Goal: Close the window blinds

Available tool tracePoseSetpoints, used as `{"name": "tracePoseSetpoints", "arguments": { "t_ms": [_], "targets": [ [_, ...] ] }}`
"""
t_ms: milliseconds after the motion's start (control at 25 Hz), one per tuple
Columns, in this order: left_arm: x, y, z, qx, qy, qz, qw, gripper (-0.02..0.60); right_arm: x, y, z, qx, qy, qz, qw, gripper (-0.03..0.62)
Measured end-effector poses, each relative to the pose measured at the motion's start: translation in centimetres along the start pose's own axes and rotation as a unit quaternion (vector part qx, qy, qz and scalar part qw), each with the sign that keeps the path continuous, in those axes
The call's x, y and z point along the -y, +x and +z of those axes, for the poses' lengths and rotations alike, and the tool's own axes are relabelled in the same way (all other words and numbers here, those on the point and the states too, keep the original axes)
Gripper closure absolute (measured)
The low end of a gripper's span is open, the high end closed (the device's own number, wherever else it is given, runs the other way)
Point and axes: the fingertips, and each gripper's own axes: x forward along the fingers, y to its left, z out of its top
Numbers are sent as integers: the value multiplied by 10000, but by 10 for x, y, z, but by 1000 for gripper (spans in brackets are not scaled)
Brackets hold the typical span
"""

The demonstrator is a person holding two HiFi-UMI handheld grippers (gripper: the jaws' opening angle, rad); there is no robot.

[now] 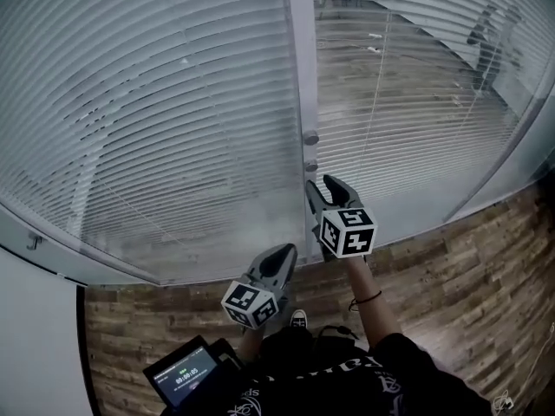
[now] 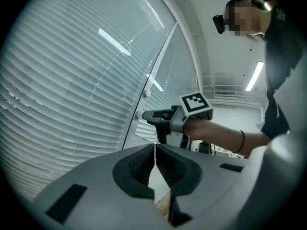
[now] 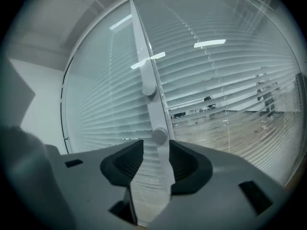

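Note:
White slatted blinds hang behind two glass panes. The left blinds [image 1: 156, 111] have their slats turned nearly shut, while the right blinds [image 1: 408, 85] let the room beyond show through. On the white mullion [image 1: 299, 59] between them sit an upper knob [image 1: 310, 137] and a lower knob [image 1: 310, 166]. My right gripper [image 1: 320, 183] is open, its tips just short of the lower knob [image 3: 159, 135], with nothing between the pads. My left gripper [image 1: 282, 251] hangs lower and nearer to me, shut and empty [image 2: 155, 147].
Wood-plank floor [image 1: 468, 267] runs along the foot of the glass wall. A small device with a lit screen [image 1: 184, 378] is at the person's waist, lower left. A white wall [image 1: 35, 336] meets the glass at the left.

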Motion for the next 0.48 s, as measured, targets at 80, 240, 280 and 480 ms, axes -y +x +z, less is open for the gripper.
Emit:
{"name": "tracePoseSetpoints", "arguments": {
  "t_ms": [80,240,280,480],
  "targets": [
    [-4,0,-4,-54,-31,-8,10000,577,0,13,7,76,244,-87,9996,439],
    [-21,4,-2,-71,-74,102,9999,577,17,28,16,313,796,-432,9954,442],
    [-29,6,0,-63,-104,145,9998,577,21,32,18,345,766,-466,9954,456],
    [-54,11,1,-80,-162,274,9995,577,10,45,17,-90,-3175,-1125,9415,458]
  ]
}}
